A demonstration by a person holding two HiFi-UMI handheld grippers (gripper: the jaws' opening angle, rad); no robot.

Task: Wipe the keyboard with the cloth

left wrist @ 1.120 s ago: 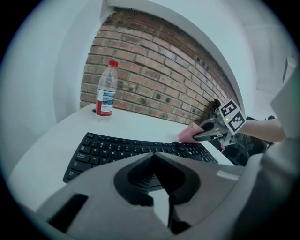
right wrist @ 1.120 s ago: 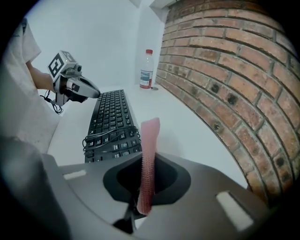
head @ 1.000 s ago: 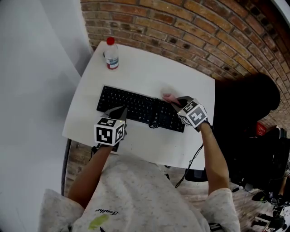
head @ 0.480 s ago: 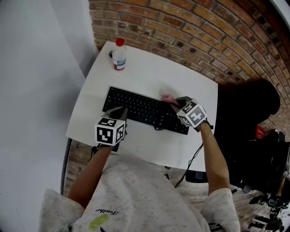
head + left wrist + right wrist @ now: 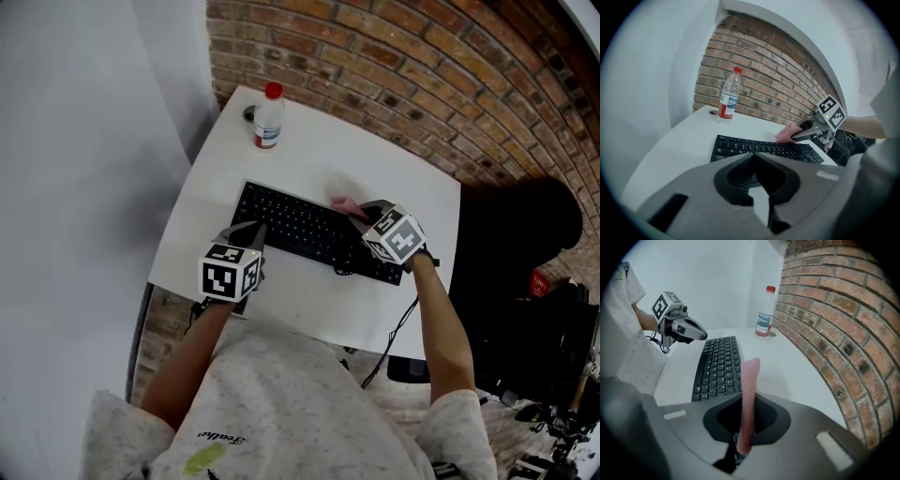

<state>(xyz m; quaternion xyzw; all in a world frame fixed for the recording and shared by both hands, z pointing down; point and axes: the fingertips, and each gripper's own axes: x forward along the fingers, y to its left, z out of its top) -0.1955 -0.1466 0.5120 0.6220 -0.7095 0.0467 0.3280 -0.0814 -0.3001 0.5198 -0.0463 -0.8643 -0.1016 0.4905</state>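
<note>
Pink cloth [image 5: 343,202] is the thing to watch, and it's pinched edge-on in the right gripper [image 5: 361,213], whose jaws are clamped tight on it so a strip pokes out in front. The cloth sits at the far edge of the black keyboard [image 5: 300,230], toward its right end, and from the right gripper view the strip seems to hang over bare white table [image 5: 309,155] just beside the keys rather than on them. I honestly can't tell if it's touching any keys yet. What matters imo is how the keyboard lies: its long axis runs away from the cloth toward the person's left, roughly pointing at the water bottle [image 5: 268,117] standing near the far left corner by the brick wall [image 5: 422,75]. So nearly the whole keyboard lies to the left of the cloth, and my guess is a wipe needs the cloth brought slightly nearer the person, onto the rows, then dragged leftward along that length. The left gripper [image 5: 244,232] hovers at the keyboard's near left corner, jaws together with nothing in them. It's the closer one to that end, well placed to pin the board if it slides.
</note>
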